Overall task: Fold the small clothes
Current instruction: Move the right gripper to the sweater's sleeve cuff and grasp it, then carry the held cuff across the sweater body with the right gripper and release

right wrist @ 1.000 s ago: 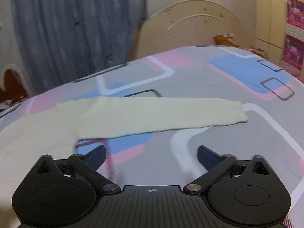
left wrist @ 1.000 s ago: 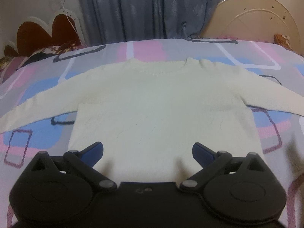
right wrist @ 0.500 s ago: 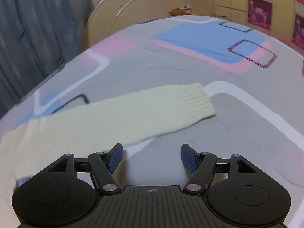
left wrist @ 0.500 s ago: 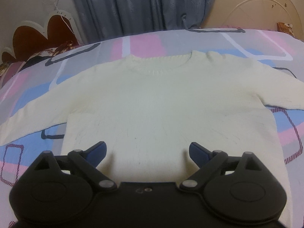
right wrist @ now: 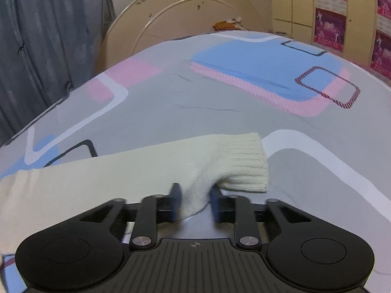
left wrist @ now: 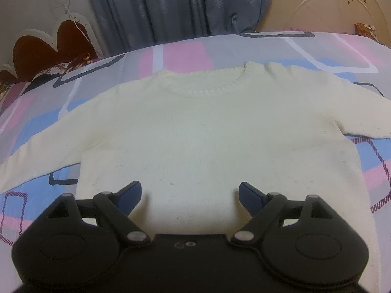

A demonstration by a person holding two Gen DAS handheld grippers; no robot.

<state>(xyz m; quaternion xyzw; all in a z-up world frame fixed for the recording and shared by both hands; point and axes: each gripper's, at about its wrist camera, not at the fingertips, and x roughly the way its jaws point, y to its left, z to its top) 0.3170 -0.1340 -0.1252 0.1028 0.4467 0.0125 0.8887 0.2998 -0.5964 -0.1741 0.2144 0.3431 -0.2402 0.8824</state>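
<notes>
Cream sweater sleeve [right wrist: 151,171] bunches between closing right gripper [right wrist: 194,202] jaws

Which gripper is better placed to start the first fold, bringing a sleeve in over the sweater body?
Right. The right gripper is closing with the sleeve bunched between its fingers, near the cuff. The left gripper sits wide over the sweater hem, gripping nothing.

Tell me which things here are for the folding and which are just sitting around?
For the folding:
- cream knitted sweater, spread flat
- its ribbed-cuff sleeve
- right gripper, jaws closing on that sleeve
- left gripper, jaws closing, over the hem, nothing pinched

Just there:
- grey, pink and blue patterned bedsheet
- grey-blue curtain
- round cream board
</notes>
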